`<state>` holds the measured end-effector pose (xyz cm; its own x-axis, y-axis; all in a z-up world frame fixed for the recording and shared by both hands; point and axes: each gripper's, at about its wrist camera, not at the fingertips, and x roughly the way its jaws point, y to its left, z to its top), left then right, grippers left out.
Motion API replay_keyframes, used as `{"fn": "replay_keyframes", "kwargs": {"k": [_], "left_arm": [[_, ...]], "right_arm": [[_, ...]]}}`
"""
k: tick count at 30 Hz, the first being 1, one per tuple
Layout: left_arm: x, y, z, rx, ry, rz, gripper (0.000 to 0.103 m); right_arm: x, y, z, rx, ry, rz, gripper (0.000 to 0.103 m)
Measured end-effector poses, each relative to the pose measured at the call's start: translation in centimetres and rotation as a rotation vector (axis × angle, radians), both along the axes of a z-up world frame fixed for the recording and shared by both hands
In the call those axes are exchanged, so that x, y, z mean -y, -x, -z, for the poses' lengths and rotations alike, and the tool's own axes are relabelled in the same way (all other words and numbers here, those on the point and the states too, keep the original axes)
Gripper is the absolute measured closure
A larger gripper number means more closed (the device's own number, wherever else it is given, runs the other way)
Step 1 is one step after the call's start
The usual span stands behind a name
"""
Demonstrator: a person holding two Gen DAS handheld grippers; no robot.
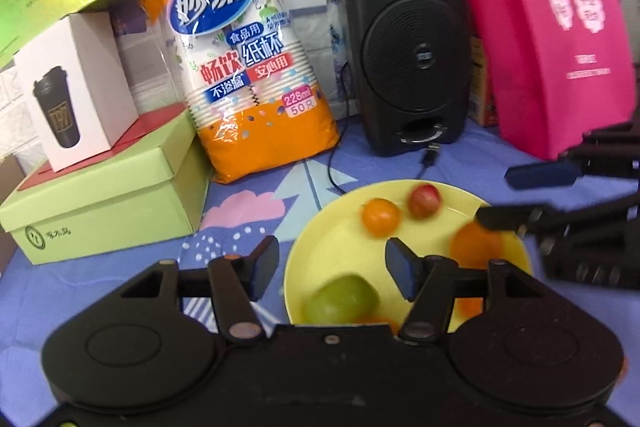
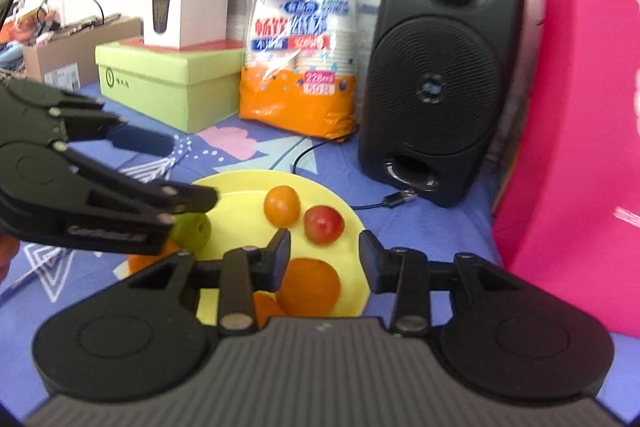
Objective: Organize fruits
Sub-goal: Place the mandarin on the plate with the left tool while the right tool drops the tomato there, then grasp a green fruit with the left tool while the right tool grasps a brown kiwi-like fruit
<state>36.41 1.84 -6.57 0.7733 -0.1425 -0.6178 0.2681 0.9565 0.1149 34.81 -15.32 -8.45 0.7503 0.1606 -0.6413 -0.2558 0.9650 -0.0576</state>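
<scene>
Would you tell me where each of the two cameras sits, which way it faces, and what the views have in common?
Left wrist view: sits on the left gripper, looking forward and down over its open fingers at the yellow plate; the right gripper enters from the right edge.
Right wrist view: sits on the right gripper, facing the plate likewise; the left gripper reaches in from the left edge.
Shared: plate, green fruit, red fruit, speaker, cup pack, green box.

A cluttered home storage corner, it seems. Gift boxes (image 1: 104, 203), a paper-cup pack (image 1: 256, 67) and a black speaker (image 1: 408, 43) crowd a cartoon-print blue cloth (image 1: 248, 211).
</scene>
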Motion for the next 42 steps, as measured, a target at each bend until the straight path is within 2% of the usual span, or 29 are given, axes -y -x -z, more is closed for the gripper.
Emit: {"fn": "replay_keyframes", "kwargs": {"k": [2, 4, 5, 7, 11, 17, 19, 22, 25, 28, 30, 32, 33, 34, 42], "left_arm": [[-0.4, 1.9, -0.1, 0.005, 0.010, 0.014, 0.043], [-0.7, 4.0, -0.1, 0.004, 0.030, 0.029, 0.037], [-0.8, 5.1, 0.0, 0.004, 0.040, 0.037, 0.037], [-0.9, 7.2, 0.3, 0.004, 0.045, 0.054, 0.037], [-0.8, 11.8, 1.0, 0.004, 0.072, 0.064, 0.037], [0.8, 18.4, 1.9, 0.016, 0.108, 0.116, 0.037], [1.9, 19.4, 2.7, 0.012, 0.093, 0.130, 0.037], [3.2, 19.9, 3.8, 0.009, 0.072, 0.123, 0.037], [3.0, 19.6, 4.0, -0.002, 0.138, 0.096, 0.038], [2.9, 18.9, 4.3, -0.009, 0.146, 0.056, 0.041], [2.5, 18.6, 4.5, -0.030, 0.181, 0.049, 0.041], [2.6, 18.4, 4.6, -0.052, 0.180, 0.056, 0.045], [2.8, 18.4, 4.7, -0.061, 0.176, 0.067, 0.053], [3.1, 18.5, 4.8, -0.068, 0.177, 0.081, 0.056], [4.4, 16.9, 5.7, -0.073, 0.197, 0.088, 0.054]], "right_arm": [[0.9, 1.8, -0.8, 0.022, -0.023, 0.013, 0.066], [1.8, 3.9, -1.4, 0.038, -0.047, 0.018, 0.060], [2.2, 4.9, -1.5, 0.044, -0.056, 0.022, 0.055], [2.8, 7.1, -1.6, 0.047, -0.070, 0.029, 0.053], [3.3, 10.9, -1.0, 0.039, -0.091, 0.049, 0.052], [3.1, 16.1, 0.5, 0.014, -0.125, 0.033, 0.039], [3.0, 17.4, 1.1, 0.005, -0.130, 0.038, 0.039], [3.3, 18.7, 1.6, -0.009, -0.148, 0.050, 0.038], [3.6, 19.3, 1.7, -0.015, -0.159, 0.050, 0.037], [3.6, 19.6, 1.7, -0.014, -0.161, 0.040, 0.036], [3.4, 19.6, 1.8, -0.018, -0.153, 0.030, 0.035], [2.9, 19.6, 1.9, -0.027, -0.132, 0.006, 0.035], [2.7, 19.6, 2.0, -0.032, -0.128, -0.012, 0.035], [2.5, 19.6, 2.0, -0.032, -0.126, -0.027, 0.035], [2.4, 19.6, 2.4, -0.041, -0.119, -0.039, 0.035]]}}
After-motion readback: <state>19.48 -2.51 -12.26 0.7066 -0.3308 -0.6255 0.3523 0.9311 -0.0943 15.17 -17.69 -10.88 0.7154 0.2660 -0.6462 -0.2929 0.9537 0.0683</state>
